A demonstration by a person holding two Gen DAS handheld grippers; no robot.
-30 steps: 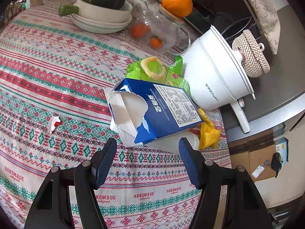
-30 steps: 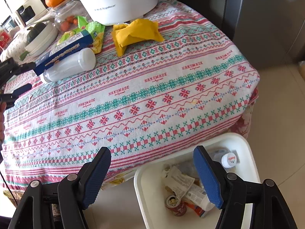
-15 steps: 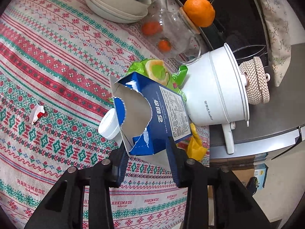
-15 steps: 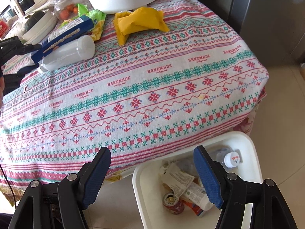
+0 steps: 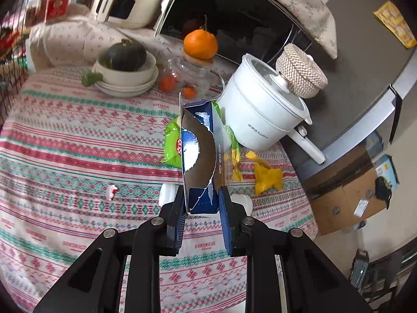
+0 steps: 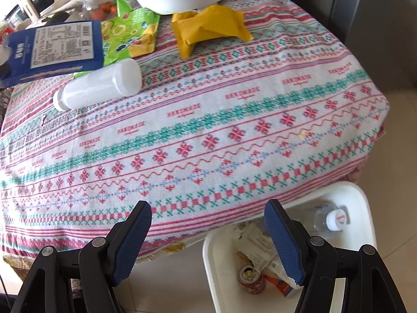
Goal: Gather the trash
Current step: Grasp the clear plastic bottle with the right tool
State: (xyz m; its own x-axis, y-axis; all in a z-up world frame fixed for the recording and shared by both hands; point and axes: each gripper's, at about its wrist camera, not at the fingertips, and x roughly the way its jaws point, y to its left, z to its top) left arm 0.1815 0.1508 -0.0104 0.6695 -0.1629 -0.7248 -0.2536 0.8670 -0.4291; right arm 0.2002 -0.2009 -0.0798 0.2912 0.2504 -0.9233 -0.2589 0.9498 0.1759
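**Carton Pick-Up: Transfer to the Bin**

The left gripper (image 5: 202,203) had its fingers just closing, and they gripped the torn blue cardboard milk carton (image 5: 200,156) by its lower end, both pads pressed against its side walls. In the left wrist view the carton stood upright between the fingers, its ragged opening facing the camera, apparently clear of the patterned cloth tabletop (image 5: 78,143). In the right wrist view the same carton (image 6: 54,49) appeared at 10 o'clock, above the white plastic bottle (image 6: 101,86) lying on its side.

The right gripper (image 6: 208,237) held nothing; its fingers stood wide apart over the near tabletop edge, with the white rectangular plastic trash bin (image 6: 365,208) at 5 o'clock on the floor, already holding a can, papers and a bottle.

Remaining trash on the tabletop: the green snack wrapper (image 6: 130,31) at 11 o'clock, the crumpled yellow paper bag (image 6: 208,26) at 12 o'clock, and a small red-and-white scrap (image 5: 110,191) at 9 o'clock of the left fingers.

Recommended handling, judged from this view:
- Keep the squeeze firm; thin torn card probably buckles and slips.
- Carry the carton opening-up in case of residue.
- Clear the white electric cooking pot (image 5: 263,114) at 2 o'clock during transfer.
- Release only once directly above the bin.
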